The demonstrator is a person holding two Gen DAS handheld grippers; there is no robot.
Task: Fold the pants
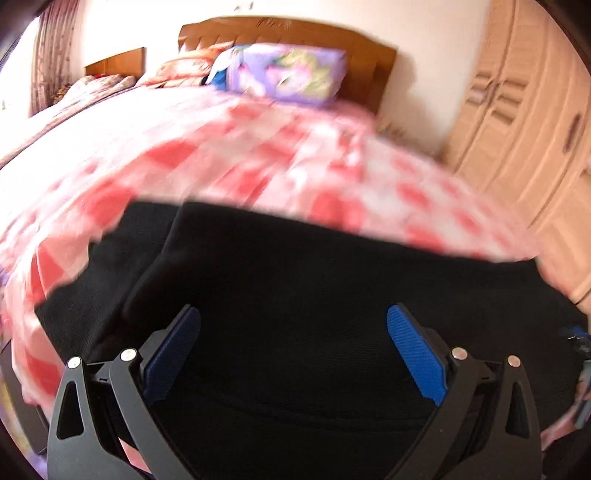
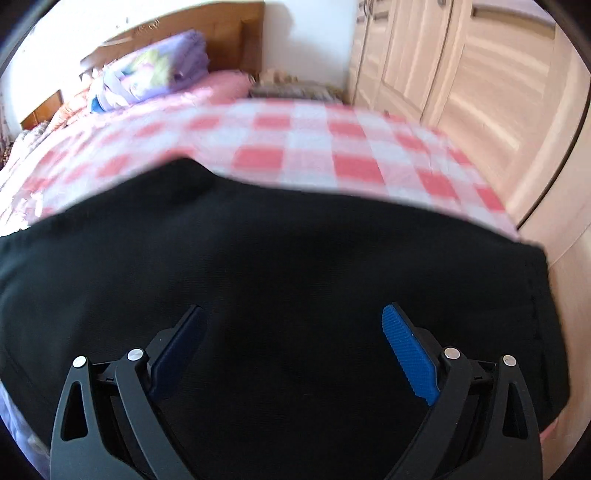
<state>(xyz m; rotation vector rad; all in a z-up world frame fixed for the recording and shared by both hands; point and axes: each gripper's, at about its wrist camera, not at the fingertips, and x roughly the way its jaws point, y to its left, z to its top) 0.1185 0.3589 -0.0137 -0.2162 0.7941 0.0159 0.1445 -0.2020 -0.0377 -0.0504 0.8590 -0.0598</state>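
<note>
Black pants [image 1: 295, 280] lie spread on the red-and-white checked bed cover [image 1: 229, 155], with a folded layer edge showing at their left. My left gripper [image 1: 293, 325] hovers over the dark cloth, its blue pads [image 1: 417, 354] wide apart and nothing between them. In the right wrist view the same black pants [image 2: 280, 251] fill the lower half, their right edge near the side of the bed cover [image 2: 332, 147]. My right gripper [image 2: 295, 325] stands open above the fabric, blue pads [image 2: 406, 350] far apart and gripping nothing.
A purple patterned pillow [image 1: 284, 74] rests by the wooden headboard [image 1: 295, 33]. A light wooden wardrobe [image 1: 524, 122] stands to the right of the bed, also seen as the wardrobe [image 2: 461, 66] close beside the bed's right edge. A second bed [image 1: 99, 81] lies at far left.
</note>
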